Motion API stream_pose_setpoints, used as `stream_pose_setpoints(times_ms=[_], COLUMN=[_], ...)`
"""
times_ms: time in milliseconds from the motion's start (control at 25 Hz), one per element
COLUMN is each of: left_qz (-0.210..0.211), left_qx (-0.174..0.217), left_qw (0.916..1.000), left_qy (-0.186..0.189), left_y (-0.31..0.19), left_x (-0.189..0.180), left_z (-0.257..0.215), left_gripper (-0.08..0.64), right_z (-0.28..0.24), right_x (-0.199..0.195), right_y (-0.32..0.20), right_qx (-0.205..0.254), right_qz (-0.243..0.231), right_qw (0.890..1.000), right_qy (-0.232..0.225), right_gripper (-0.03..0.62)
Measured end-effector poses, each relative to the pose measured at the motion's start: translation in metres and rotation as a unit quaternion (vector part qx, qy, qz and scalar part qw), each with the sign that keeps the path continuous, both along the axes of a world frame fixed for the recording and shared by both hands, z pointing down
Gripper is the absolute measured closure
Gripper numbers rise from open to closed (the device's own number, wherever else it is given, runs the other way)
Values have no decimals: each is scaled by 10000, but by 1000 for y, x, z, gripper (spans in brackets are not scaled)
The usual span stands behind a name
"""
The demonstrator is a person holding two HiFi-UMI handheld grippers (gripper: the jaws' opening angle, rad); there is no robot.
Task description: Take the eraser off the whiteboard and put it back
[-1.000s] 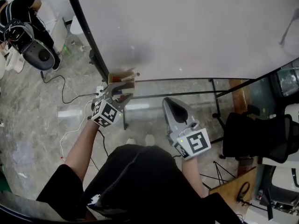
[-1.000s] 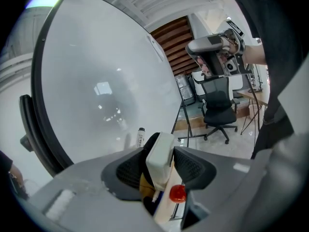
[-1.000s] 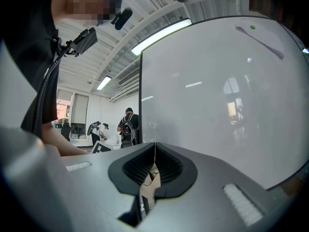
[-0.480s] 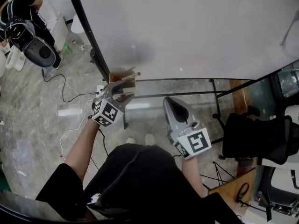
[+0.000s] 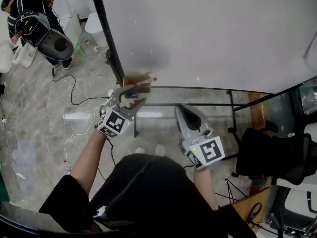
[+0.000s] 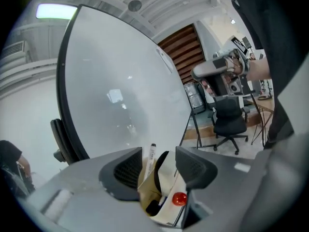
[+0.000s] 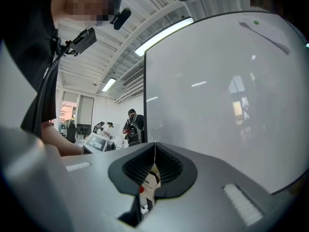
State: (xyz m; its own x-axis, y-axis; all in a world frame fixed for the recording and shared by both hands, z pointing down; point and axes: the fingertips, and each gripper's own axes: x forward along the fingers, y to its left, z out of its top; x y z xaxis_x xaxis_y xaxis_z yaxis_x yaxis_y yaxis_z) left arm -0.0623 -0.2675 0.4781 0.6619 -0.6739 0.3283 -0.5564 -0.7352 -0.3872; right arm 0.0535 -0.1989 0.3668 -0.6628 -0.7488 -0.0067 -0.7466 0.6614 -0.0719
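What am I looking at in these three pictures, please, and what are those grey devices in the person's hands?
No robot here: a person at a whiteboard holds a two-jaw gripper in each hand. The head view looks down from the person's head; each gripper view comes from a camera riding on that gripper. The left gripper, jaws apart but closing, points at a cardboard box on the board's lower edge; the box, holding a marker and a red knob, shows in the gap, unpressed. The right gripper is shut and empty. I cannot make out an eraser.
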Motion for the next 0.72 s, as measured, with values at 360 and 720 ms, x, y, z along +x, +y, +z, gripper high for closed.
stream_pose_setpoints(times_ms=[360,720], left_qz=[-457,-829], left_qx=[353,413], left_qw=[9941,9854], left_qy=[917,1426], left_y=[24,44], left_x=[-12,-32], left_z=[-64,-90], left_gripper=[434,522], right_z=[-3,-8], right_x=[-12,-18], right_y=[0,1], right_qx=[78,265], right_qz=[-252,-280], right_qw=[9996,9992], right_qy=[-37,109], right_gripper=[581,581])
